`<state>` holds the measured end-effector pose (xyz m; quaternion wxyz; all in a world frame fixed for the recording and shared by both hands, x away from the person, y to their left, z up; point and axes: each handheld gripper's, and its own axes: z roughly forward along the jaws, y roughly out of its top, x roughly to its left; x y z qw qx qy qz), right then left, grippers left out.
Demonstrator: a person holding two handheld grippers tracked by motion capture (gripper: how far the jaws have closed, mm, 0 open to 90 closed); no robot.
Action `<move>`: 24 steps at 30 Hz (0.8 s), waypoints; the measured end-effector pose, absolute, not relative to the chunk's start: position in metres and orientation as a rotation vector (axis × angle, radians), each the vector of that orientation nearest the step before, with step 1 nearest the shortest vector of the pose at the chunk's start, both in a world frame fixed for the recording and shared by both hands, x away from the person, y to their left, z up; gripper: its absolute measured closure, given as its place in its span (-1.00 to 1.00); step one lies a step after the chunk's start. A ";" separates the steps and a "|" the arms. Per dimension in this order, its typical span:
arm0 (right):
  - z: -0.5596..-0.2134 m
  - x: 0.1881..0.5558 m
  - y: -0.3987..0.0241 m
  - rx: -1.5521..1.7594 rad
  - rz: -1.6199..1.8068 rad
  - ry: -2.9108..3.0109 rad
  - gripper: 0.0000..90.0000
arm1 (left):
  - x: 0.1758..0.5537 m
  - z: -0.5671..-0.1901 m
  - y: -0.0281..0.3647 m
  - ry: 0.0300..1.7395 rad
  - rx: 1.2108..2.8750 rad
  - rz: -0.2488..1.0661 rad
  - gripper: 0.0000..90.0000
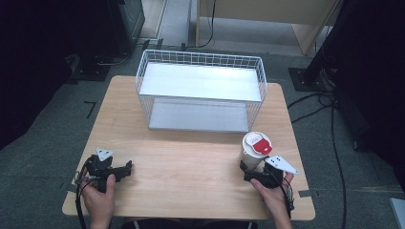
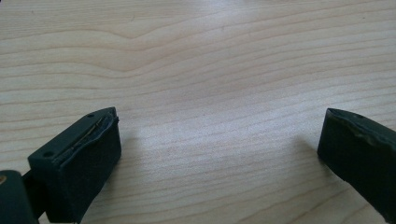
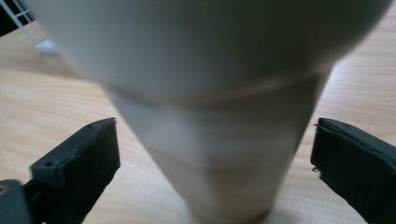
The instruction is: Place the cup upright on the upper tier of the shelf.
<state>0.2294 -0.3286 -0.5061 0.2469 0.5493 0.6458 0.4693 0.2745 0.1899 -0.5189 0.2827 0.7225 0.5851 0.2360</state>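
A white paper cup point(image 1: 256, 148) with a red and white lid stands upright on the wooden table point(image 1: 191, 167), near its right front. My right gripper point(image 1: 255, 172) sits just in front of the cup, open. In the right gripper view the cup point(image 3: 219, 140) rises between the two black jaws with a gap on each side, and my right gripper point(image 3: 215, 172) touches nothing. My left gripper point(image 1: 125, 170) rests low at the table's left front, open. Its jaws stand wide apart over bare wood, my left gripper point(image 2: 219, 149) holding nothing.
A white wire basket point(image 1: 200, 90) with two flat shelves stands at the back middle of the table. Black stands and cables lie on the floor to the right and left of the table.
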 end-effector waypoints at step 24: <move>-0.504 0.242 -0.319 1.414 1.358 1.594 -0.84 | 0.275 -0.519 0.190 1.567 1.935 0.632 -1.00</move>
